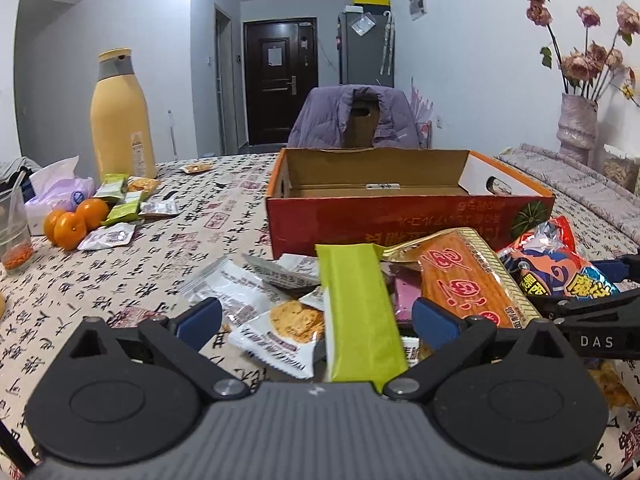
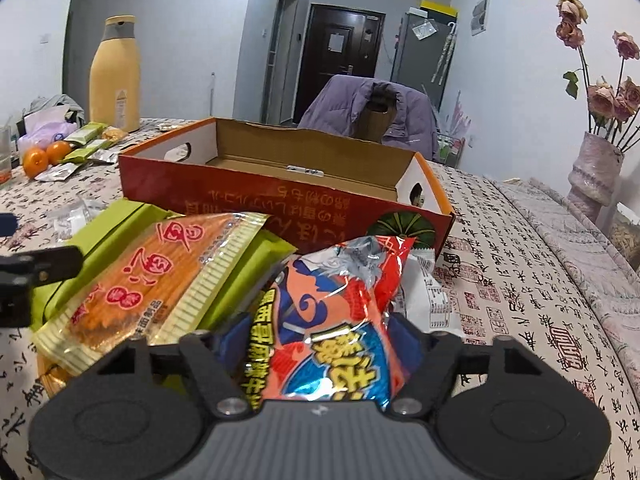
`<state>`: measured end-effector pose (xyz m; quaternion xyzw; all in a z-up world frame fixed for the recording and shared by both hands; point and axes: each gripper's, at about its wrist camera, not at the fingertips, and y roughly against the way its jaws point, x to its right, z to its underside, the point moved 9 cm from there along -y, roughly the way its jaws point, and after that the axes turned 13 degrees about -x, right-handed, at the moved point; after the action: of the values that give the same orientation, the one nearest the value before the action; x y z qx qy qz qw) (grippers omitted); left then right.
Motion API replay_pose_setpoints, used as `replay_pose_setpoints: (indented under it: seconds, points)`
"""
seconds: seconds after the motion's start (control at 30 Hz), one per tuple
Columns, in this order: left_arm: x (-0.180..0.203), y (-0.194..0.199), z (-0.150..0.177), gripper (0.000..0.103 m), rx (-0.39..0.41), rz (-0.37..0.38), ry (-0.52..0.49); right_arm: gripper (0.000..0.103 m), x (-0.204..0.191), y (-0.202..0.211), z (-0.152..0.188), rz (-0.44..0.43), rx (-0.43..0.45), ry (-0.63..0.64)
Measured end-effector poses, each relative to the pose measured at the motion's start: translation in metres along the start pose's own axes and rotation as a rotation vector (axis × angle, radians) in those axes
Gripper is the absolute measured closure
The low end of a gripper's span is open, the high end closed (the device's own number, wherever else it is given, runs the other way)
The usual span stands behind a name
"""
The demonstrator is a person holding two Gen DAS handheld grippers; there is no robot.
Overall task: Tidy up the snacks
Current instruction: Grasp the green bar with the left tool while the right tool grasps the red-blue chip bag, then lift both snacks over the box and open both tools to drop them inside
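Note:
A pile of snack packets lies in front of an open red cardboard box (image 1: 400,216), also in the right wrist view (image 2: 256,196). My left gripper (image 1: 316,320) is open over the pile, its blue fingers (image 1: 200,318) either side of a green packet (image 1: 356,312) and a white cracker packet (image 1: 280,332). An orange packet with gold edging (image 1: 468,280) lies to the right, also in the right wrist view (image 2: 160,280). My right gripper (image 2: 320,344) has its fingers against both sides of a red-and-blue foil bag (image 2: 340,320), seen from the left too (image 1: 556,264).
A yellow bottle (image 1: 120,120), oranges (image 1: 72,224), tissues (image 1: 52,188) and more small packets (image 1: 132,200) sit at the table's far left. A vase of dried roses (image 1: 576,128) stands at the right. A chair with a purple jacket (image 1: 352,116) stands behind the box.

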<state>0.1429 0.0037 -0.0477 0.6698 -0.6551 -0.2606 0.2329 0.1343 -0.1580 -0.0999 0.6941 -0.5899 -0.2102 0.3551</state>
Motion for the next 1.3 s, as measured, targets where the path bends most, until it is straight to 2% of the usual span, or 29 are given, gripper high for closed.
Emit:
replay_pose_setpoints:
  seconds: [0.07,0.17,0.23,0.33,0.47,0.83,1.3]
  points:
    - [0.003,-0.004,-0.002,0.003,-0.011,0.0,-0.01,0.043,0.002,0.003,0.0,-0.009,0.009,-0.006]
    - [0.006,-0.01,-0.002,0.015,-0.037,0.008,-0.009,0.044,0.006,0.006,0.001,-0.014,0.02,-0.014]
    - [0.006,-0.014,-0.003,0.019,-0.051,0.022,0.0,0.045,0.009,0.008,0.002,-0.017,0.029,-0.021]
    - [0.007,-0.019,-0.003,0.032,-0.077,0.036,-0.001,0.045,0.014,0.015,0.002,-0.022,0.054,-0.041]
    - [0.009,-0.03,0.001,0.063,-0.135,0.097,0.024,0.045,0.023,0.023,-0.001,-0.02,0.084,-0.063]
    - [0.009,-0.019,-0.003,0.065,-0.094,0.079,0.017,0.045,0.035,0.031,-0.001,-0.035,0.115,-0.105]
    - [0.011,0.007,-0.028,0.065,-0.012,0.064,0.006,0.045,0.037,0.04,-0.015,-0.054,0.157,-0.106]
